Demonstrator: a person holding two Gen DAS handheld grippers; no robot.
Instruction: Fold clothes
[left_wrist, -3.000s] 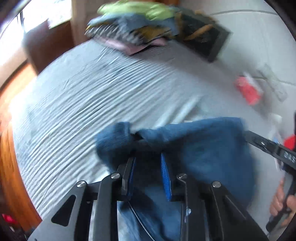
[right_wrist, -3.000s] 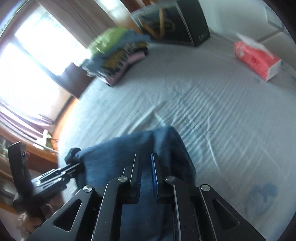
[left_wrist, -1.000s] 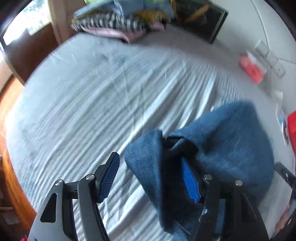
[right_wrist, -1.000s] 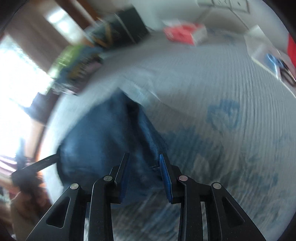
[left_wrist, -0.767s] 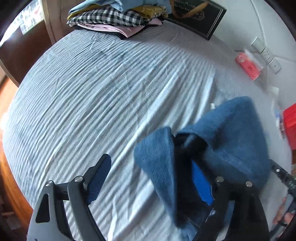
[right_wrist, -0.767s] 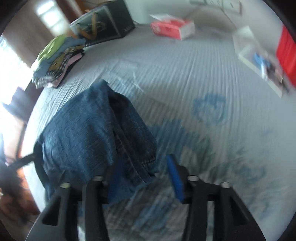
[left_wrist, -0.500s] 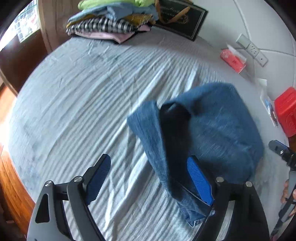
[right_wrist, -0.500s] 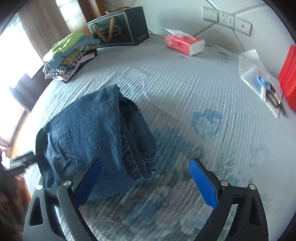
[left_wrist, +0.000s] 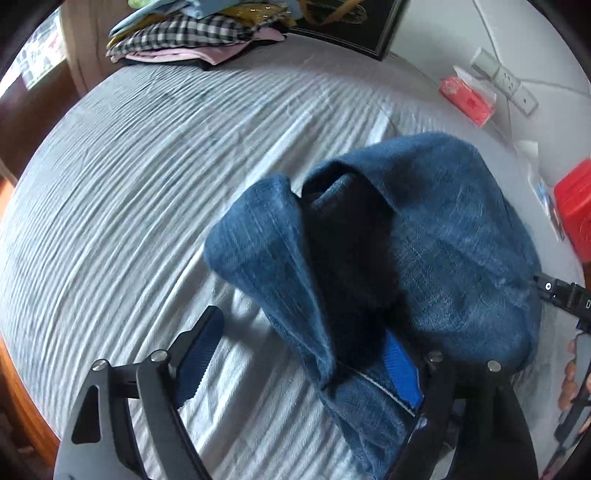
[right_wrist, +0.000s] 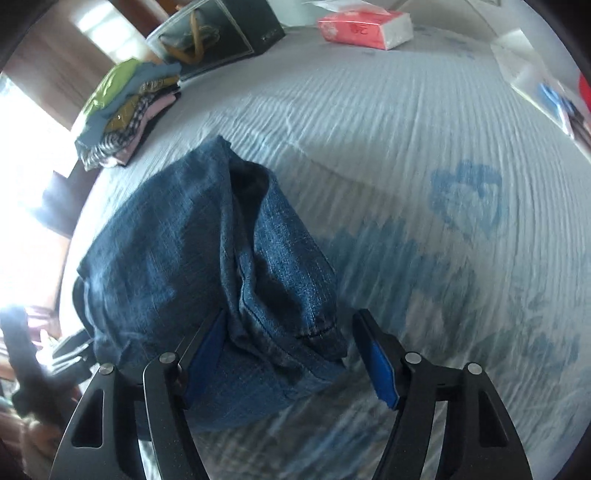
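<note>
Two grippers, both with jaws spread wide and gripping nothing: the folded jeans (left_wrist: 424, 236) lie on the bed (left_wrist: 147, 184), well short of the clothes pile (right_wrist: 125, 110). The left gripper (left_wrist: 306, 354) straddles one end fold, the right gripper (right_wrist: 291, 354) the opposite one, so the bundle's long axis runs between them, neither nearer.

Home bedroom, wide bed under a grey ribbed sheet with blue flower print (right_wrist: 424, 155), stack of folded clothes (left_wrist: 192, 33), red tissue box (right_wrist: 364, 24), white wall sockets (left_wrist: 504, 79), bright curtained window (right_wrist: 22, 155)
</note>
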